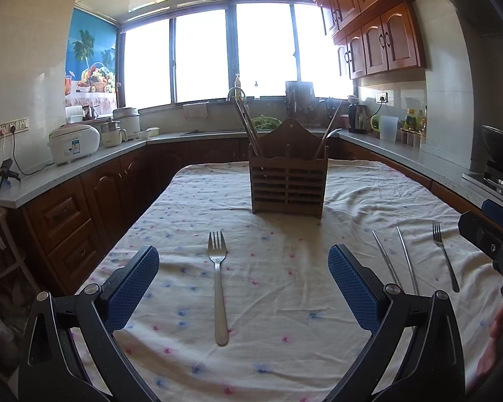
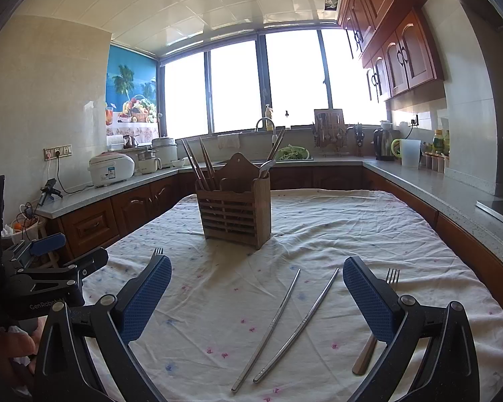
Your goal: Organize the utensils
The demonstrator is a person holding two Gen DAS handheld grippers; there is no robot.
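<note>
My left gripper [image 1: 243,289] hangs just above the table, its blue pads [image 1: 132,288] spread wide and pinching nothing; a steel fork [image 1: 218,284] lies flat on the flowered tablecloth [image 1: 278,345] between them, tines toward twelve o'clock, touching neither pad; straight ahead at twelve stands the wooden utensil holder [image 1: 288,181], upright on the cloth, with wooden chopsticks [image 1: 248,127] leaning out of its left compartment and what looks like a spoon handle out of its right. Toward three o'clock lie two metal chopsticks [image 1: 399,261], near each other but apart, and beyond them a second fork [image 1: 446,258]. My right gripper [image 2: 256,296] is likewise spread and empty above the cloth; the metal chopsticks [image 2: 285,328] lie between its pads, converging toward six o'clock; the second fork [image 2: 392,276] is partly hidden behind the right pad [image 2: 369,298]; the holder [image 2: 234,201] sits at about eleven o'clock; the left gripper [image 2: 47,244] shows at nine o'clock.
</note>
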